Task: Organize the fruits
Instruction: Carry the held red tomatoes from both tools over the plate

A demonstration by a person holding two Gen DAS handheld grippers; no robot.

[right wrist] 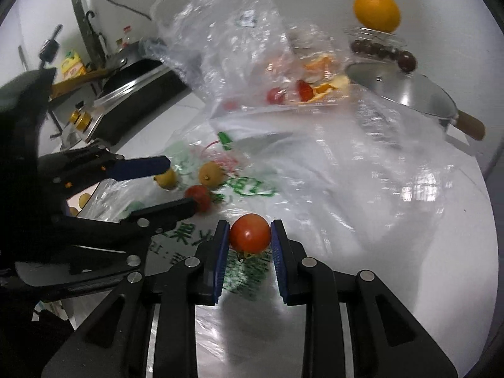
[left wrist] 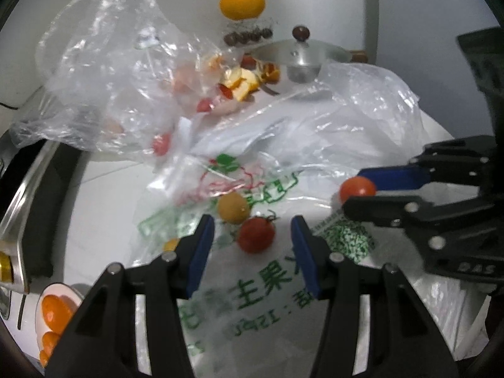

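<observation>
The right gripper (right wrist: 249, 236) clamps a red cherry tomato (right wrist: 249, 233) between its blue pads at lower centre. The left gripper (left wrist: 253, 233) hangs spread wide over a second red tomato (left wrist: 255, 235) on the printed plastic bag (left wrist: 267, 286); a yellow tomato (left wrist: 233, 207) lies just above it. An orange (left wrist: 242, 2) sits top centre.

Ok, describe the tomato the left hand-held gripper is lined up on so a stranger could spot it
Find the white plastic bag with green printing lying flat on the counter. Between the open left hand-held gripper sits a small round red tomato. Unlike the yellow one just behind it, it is red with a dark stem.
</observation>
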